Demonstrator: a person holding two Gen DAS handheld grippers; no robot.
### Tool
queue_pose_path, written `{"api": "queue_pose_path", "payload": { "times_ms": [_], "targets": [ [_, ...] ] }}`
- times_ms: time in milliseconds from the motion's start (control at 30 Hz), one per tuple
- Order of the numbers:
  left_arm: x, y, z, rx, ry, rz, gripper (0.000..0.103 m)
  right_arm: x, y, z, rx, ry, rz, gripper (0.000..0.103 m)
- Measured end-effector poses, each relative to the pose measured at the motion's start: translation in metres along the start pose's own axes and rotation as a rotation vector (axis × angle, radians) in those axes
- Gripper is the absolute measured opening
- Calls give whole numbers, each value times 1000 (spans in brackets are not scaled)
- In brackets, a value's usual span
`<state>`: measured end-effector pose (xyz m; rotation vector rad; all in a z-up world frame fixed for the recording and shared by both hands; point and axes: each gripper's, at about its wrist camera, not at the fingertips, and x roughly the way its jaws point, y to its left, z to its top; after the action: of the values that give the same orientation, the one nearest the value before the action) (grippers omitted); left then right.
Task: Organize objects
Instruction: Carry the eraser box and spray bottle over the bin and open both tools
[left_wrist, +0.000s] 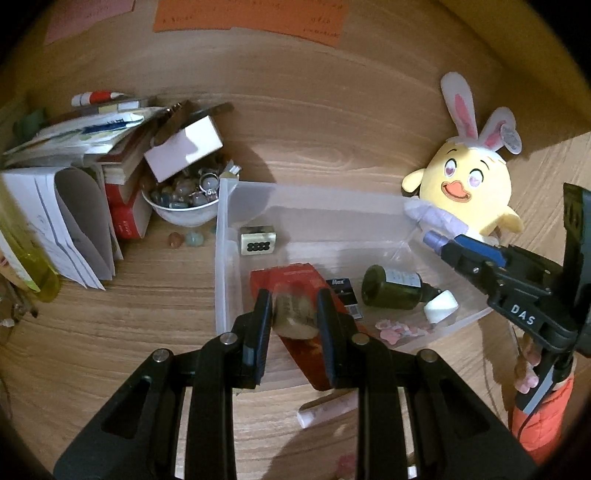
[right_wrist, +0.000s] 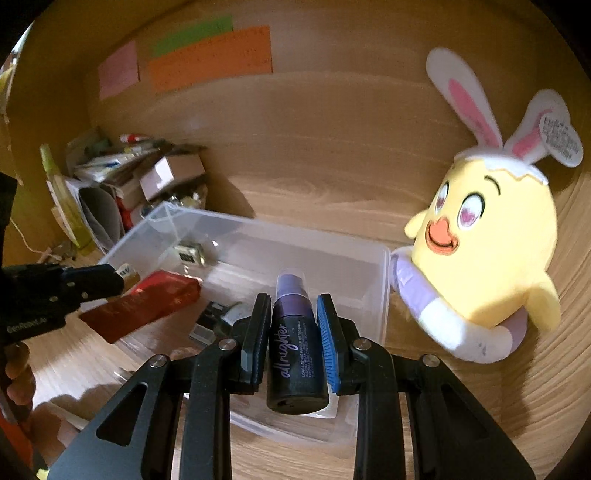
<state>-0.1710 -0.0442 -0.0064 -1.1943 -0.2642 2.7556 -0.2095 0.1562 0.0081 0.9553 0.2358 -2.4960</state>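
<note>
Left wrist view: left gripper (left_wrist: 294, 314) is clamping a beige bottle (left_wrist: 295, 314) over the clear bin (left_wrist: 221, 258); at three o'clock, right gripper (right_wrist: 294, 317) is gripping a purple spray bottle (right_wrist: 293, 354).

My left claw (left_wrist: 293, 314) hid most of the small tan thing (left_wrist: 295, 317) it held; blur kept me from telling what it was. The writing on the orange paper (right_wrist: 210, 59) was too faint to read. My right claw's fingers (right_wrist: 328, 343) covered both sides of the purple bottle (right_wrist: 293, 354).
</note>
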Motion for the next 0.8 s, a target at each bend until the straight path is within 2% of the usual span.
{"api": "queue_pose_path", "payload": {
  "times_ms": [500, 800],
  "targets": [
    [1, -2, -3, 17, 13, -16, 26, 22, 7, -8, -40, 76, -41, 23],
    [-20, -10, -5, 43, -33, -2, 53, 8, 14, -6, -45, 55, -3, 28]
  ]
}}
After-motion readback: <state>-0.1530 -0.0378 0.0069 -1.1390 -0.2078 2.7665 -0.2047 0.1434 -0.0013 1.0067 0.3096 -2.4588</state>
